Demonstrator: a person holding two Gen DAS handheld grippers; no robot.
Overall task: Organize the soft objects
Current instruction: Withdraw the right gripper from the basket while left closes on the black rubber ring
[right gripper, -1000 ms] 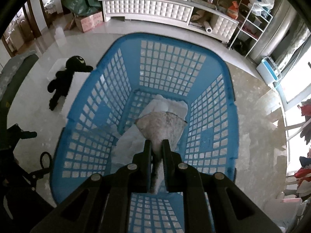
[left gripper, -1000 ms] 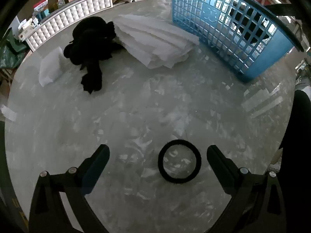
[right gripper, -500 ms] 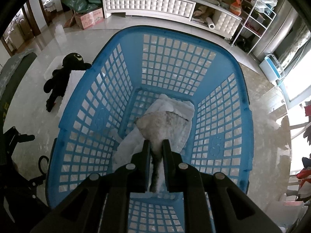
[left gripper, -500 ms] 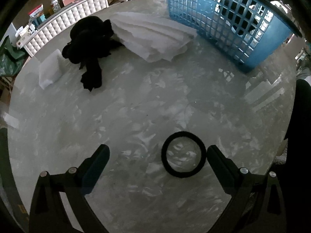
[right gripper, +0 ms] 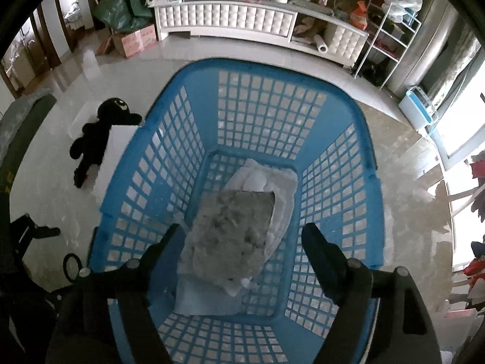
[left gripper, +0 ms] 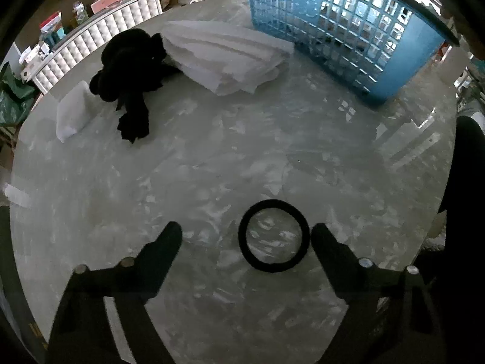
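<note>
A black ring (left gripper: pixel 273 203) lies flat on the pale marble table (left gripper: pixel 197 163). My left gripper (left gripper: pixel 247 229) points down over it, jaws closing. The ring sits between them, close by the right finger, and the pads do not press on it. My right gripper (right gripper: pixel 242 230) hangs over the blue basket (right gripper: pixel 266 69), jaws opening. A grey fluffy pad (right gripper: pixel 233 227) lies loose below them on white cloth (right gripper: pixel 263 179) in the basket. A black plush toy (left gripper: pixel 127 60) and a stack of white sheets (left gripper: pixel 224 57) lie on the table beside the basket (left gripper: pixel 333 30).
A small white foam block (left gripper: pixel 72 115) lies left of the plush toy. A person's dark clothing (left gripper: pixel 466 182) stands at the table's right edge. Beyond the table are a white tufted cabinet (right gripper: pixel 230 21), a cardboard box (right gripper: pixel 133 41) and a wire shelf (right gripper: pixel 391 30).
The right gripper's jaws have parted and let go of the grey pad, which now lies flat in the basket. The left jaws have come closer together around the ring.
</note>
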